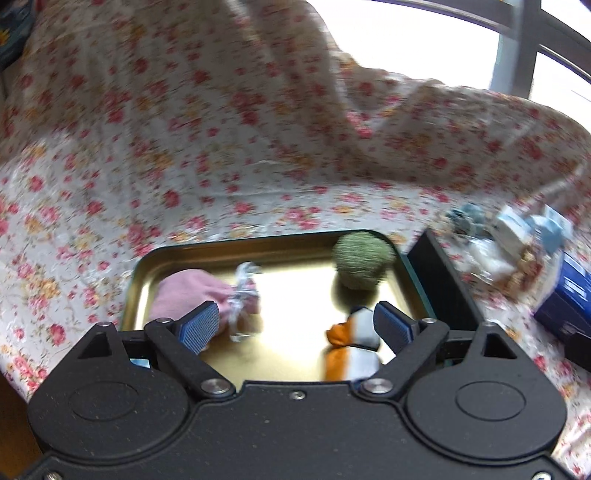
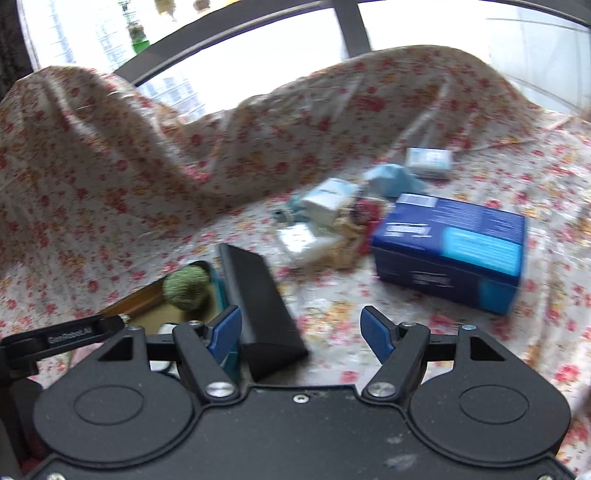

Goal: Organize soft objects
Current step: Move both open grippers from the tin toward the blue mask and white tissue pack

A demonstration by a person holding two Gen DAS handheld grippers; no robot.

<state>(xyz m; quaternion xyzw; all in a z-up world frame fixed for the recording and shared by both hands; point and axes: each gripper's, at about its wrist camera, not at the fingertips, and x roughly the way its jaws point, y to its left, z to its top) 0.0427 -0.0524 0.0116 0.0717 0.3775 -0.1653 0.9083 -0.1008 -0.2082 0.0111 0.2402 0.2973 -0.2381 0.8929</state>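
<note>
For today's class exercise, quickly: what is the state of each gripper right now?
Left gripper: open, holding nothing, over the gold metal tray.
Right gripper: open, holding nothing; black wedge-shaped block lies untouched between its fingers.

1. A floral cloth (image 2: 155,177), white with red and orange blossoms, is covering the whole work surface and rising into humped folds at the far side.
2. A large window (image 2: 258,62) is filling the far wall, with daylight pouring through it and washing the glass out to white.
3. A dark window frame bar (image 2: 351,26) is standing upright between the panes, with a curved dark rail running leftward from it.
4. Something green (image 2: 138,40) is showing blurred beyond the far left pane.
</note>
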